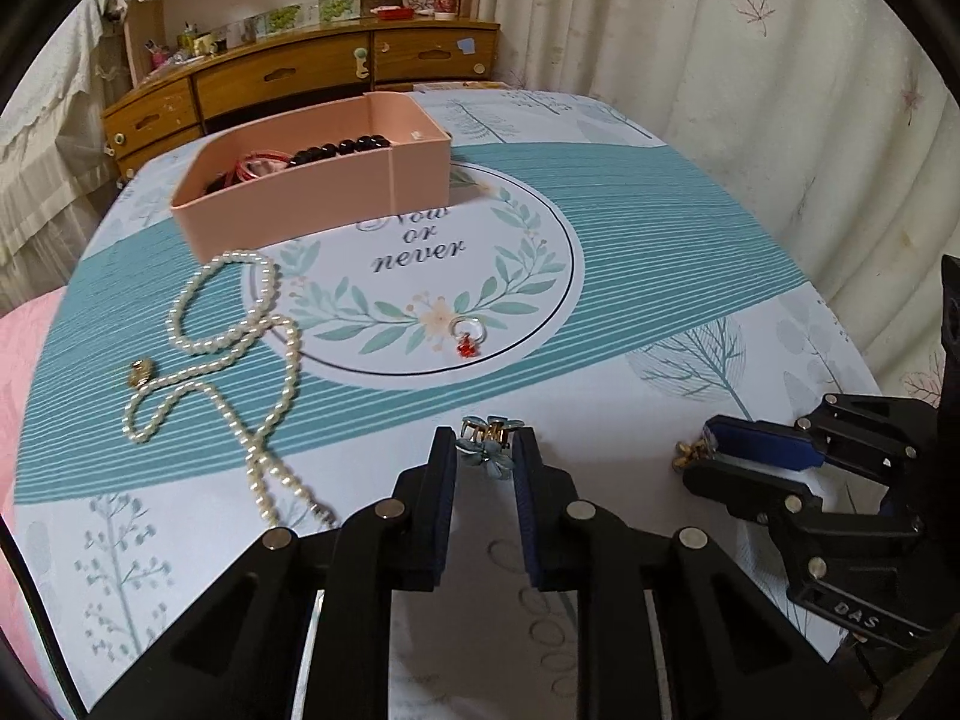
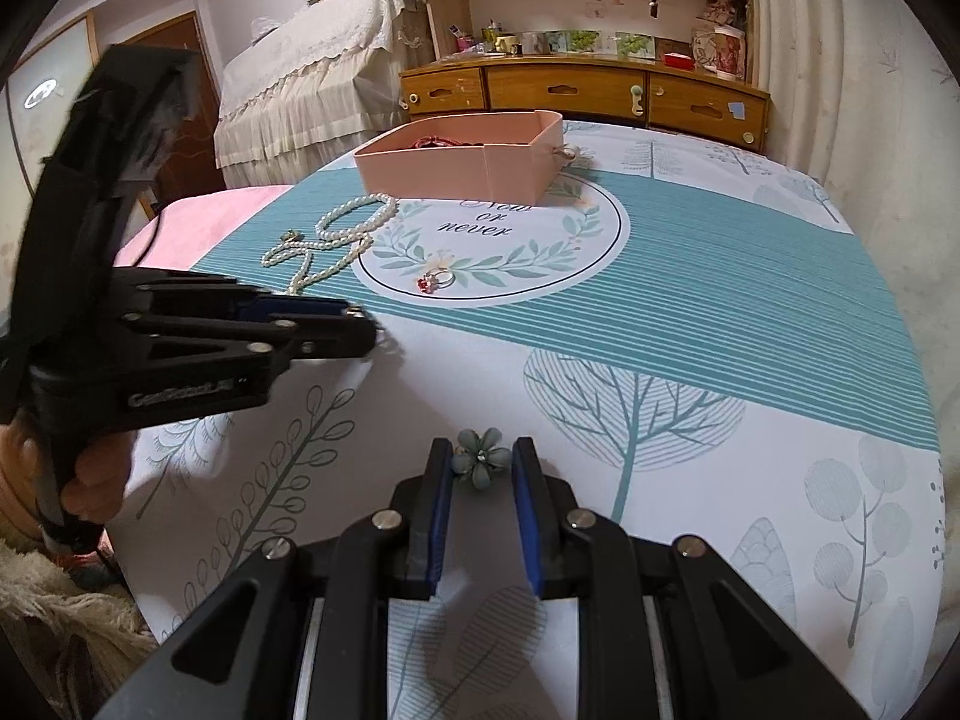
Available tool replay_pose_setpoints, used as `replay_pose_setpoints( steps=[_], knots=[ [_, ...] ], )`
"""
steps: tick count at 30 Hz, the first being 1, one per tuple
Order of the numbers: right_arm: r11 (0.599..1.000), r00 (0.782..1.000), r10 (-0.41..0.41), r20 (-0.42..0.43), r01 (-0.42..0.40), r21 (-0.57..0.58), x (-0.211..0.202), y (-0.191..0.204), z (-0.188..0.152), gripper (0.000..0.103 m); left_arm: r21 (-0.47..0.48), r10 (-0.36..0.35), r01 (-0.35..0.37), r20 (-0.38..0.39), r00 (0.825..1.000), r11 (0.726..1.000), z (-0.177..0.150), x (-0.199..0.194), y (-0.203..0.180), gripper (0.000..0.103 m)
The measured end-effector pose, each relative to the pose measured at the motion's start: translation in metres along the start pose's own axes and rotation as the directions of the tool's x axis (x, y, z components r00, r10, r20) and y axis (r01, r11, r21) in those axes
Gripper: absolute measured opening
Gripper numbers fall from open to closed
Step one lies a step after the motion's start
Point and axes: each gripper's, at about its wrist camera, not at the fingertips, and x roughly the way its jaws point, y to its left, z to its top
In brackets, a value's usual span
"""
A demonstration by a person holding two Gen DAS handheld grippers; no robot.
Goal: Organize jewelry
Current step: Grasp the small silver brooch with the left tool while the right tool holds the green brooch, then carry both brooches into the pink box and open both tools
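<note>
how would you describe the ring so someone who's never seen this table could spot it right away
Start at the white circle printed "Now or never" in the middle of the tablecloth, in front of the pink box. On the leafy wreath at the circle's near edge lies the ring. It is a thin silver band with a red stone, the only red piece on the cloth, lying apart from the pearl necklace.

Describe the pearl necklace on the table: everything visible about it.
The pearl necklace is a long strand of small, glossy cream-white beads lying loose on the printed tablecloth, left of the round "Now or never" motif. It curls into several overlapping loops, the farthest one lying just in front of the pink box. A small gold-coloured piece lies beside it. Neither hand-held gripper touches it.
</note>
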Motion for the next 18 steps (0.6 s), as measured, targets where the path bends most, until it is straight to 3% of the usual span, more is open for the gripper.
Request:
replay_pose_setpoints(
  steps=[5,9,13,18],
  knots=[
    [1.000,1.000,-0.010,-0.028,0.011,0.013,0.002,0.007,0.006,0.020,-0.021,0.001,-0.001,0.024,1.000,1.000,0.001,-0.021,0.006,0.017],
    [0.998,0.997,-0.064,-0.039,0.064,-0.002,-0.003,0.017,0.020,0.020,-0.037,0.031,-0.030,0.023,0.999,0.999,0.009,-0.040,0.014,0.017],
    [0.999,0.999,-0.052,-0.016,0.052,-0.005,-0.020,0.021,0.047,0.020,-0.057,0.061,-0.058,0.053,0.997,0.997,0.023,-0.064,0.026,0.017],
    [1.000,0.999,0.007,0.044,-0.008,0.009,-0.054,0.024,0.106,0.020,-0.089,0.067,-0.060,0.086,0.994,0.994,0.057,-0.096,0.047,0.017]
  ],
)
